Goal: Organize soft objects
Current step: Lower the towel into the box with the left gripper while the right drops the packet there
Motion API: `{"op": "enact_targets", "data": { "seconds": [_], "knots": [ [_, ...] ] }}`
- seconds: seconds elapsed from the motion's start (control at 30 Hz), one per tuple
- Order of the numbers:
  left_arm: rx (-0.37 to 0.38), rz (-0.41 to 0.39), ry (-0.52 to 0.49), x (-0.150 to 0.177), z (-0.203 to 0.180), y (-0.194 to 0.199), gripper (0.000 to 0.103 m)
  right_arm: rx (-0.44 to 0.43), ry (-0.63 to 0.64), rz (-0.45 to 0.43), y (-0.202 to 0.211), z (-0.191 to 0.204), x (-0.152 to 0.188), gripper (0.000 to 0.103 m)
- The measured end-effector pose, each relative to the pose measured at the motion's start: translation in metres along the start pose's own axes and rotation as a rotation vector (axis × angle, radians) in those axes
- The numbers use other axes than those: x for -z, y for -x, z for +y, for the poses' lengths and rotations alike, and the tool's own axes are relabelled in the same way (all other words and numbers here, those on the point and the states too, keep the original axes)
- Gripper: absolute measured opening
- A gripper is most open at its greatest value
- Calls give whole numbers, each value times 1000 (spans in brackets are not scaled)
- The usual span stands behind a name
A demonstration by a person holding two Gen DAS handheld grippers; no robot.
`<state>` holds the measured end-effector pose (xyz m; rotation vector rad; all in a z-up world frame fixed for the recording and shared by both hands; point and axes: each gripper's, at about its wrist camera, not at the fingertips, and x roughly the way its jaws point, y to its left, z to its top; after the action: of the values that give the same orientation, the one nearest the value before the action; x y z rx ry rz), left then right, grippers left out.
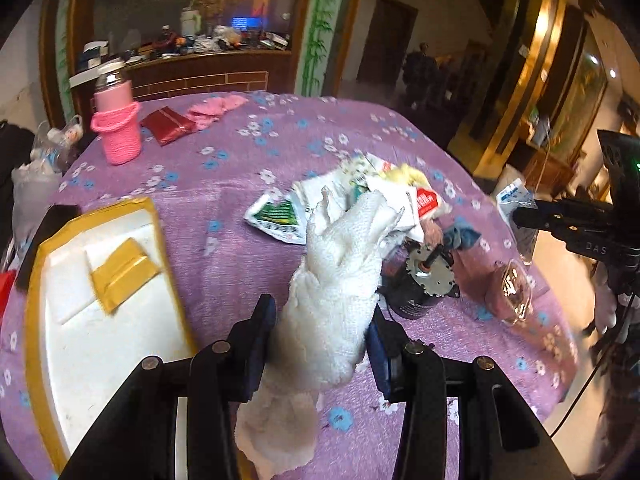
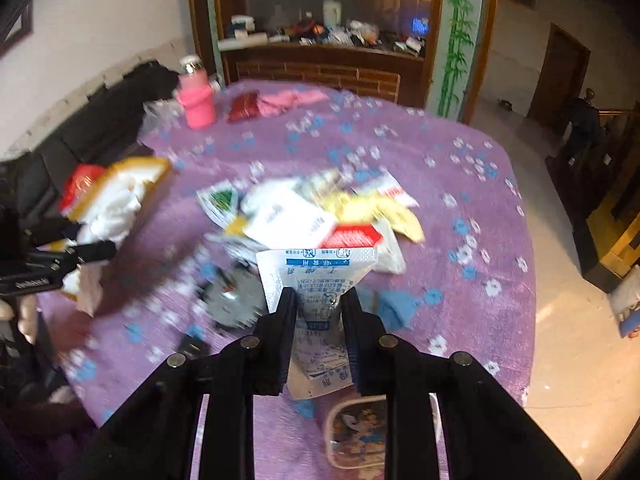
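Left wrist view, left to right. Far left of frame: white foam box (image 1: pixel 100 320) with yellow-tape edging, flat and rigid, nothing visibly in the part that shows. Upper left: pink bottle (image 1: pixel 116 120) in a knitted sleeve, beside it a red packet (image 1: pixel 168 124) and a pink cloth (image 1: pixel 214 110), all on the purple floral tablecloth (image 1: pixel 240 272). Lower centre: left gripper (image 1: pixel 322 336) clamped on a white towel (image 1: pixel 340 272), waffle-weave, limp, one end drooping below the jaws and the other flopping forward. Centre right: the remaining pile (image 1: pixel 360 196) of printed sachets and yellow, pink and blue fabric scraps, with a metal-faced motor (image 1: pixel 424 276) sitting just in front of it. A clear lidded container (image 1: pixel 510 292) lies at right.

Right wrist view. Left edge: the other gripper with its towel, near the foam box. Centre: the pile, blurred. Lower centre: right gripper (image 2: pixel 318 312) pinched on a white sachet (image 2: pixel 316 284) with blue print, thin crinkly film, flat, fanning out above the pads.

Progress, my judgement: early to middle. Two soft items are lifted clear of the cloth, one per gripper; neither is placed. Most of the pile remains unsorted. The foam box looks the likely destination, though I cannot confirm that.
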<state>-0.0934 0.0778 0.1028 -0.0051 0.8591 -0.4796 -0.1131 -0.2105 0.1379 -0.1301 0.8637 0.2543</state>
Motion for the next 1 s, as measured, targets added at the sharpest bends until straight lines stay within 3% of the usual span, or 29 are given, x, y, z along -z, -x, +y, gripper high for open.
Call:
{"op": "enact_targets", "data": {
  "seconds": [0.23, 0.5, 0.7, 1.0],
  "knots": [
    [-68, -44, 75, 5, 50, 31, 46, -105, 24, -43, 5, 47, -29, 22],
    [-170, -22, 251, 17, 138, 34, 46, -271, 53, -16, -32, 129, -72, 22],
    [-179, 31, 392, 23, 188, 13, 46, -386, 70, 67, -85, 197, -97, 22],
    [-227, 75, 489, 9, 230, -24, 47, -416, 118, 225, -160, 277, -98, 22]
  ]
}}
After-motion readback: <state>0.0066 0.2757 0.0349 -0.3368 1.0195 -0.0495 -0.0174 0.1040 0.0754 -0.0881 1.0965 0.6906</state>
